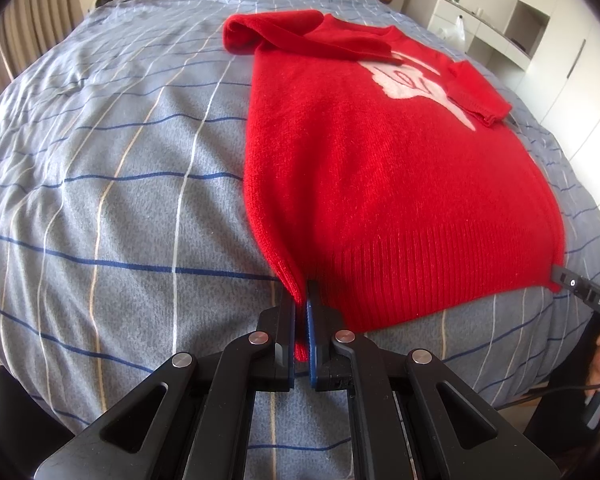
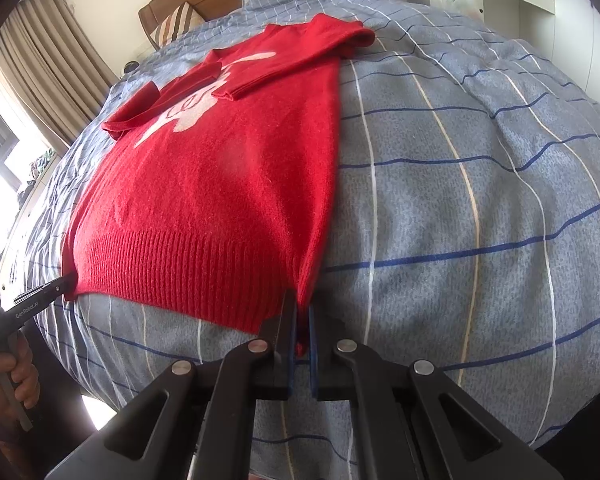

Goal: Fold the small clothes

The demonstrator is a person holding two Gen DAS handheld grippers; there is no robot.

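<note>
Bedroom; bed (image 1: 100, 200) under a grey-blue checked cover. A red sweater (image 1: 380, 168) lies flat on it, sleeves folded across the chest, ribbed hem toward the foot edge. Left gripper (image 1: 302, 308) is clamped on the hem's left corner, right gripper (image 2: 302, 316) clamped on its right corner

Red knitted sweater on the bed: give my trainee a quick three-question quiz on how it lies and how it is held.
1. True or false: both sleeves of the red knitted sweater are folded in over its chest.
2. Which part do the left tongs and right tongs pinch? A collar, B ribbed hem corners, C cuffs.
3. What does the sweater lie on?

Key: 1 true. 2 B. 3 The blue-grey checked bedcover.
</note>
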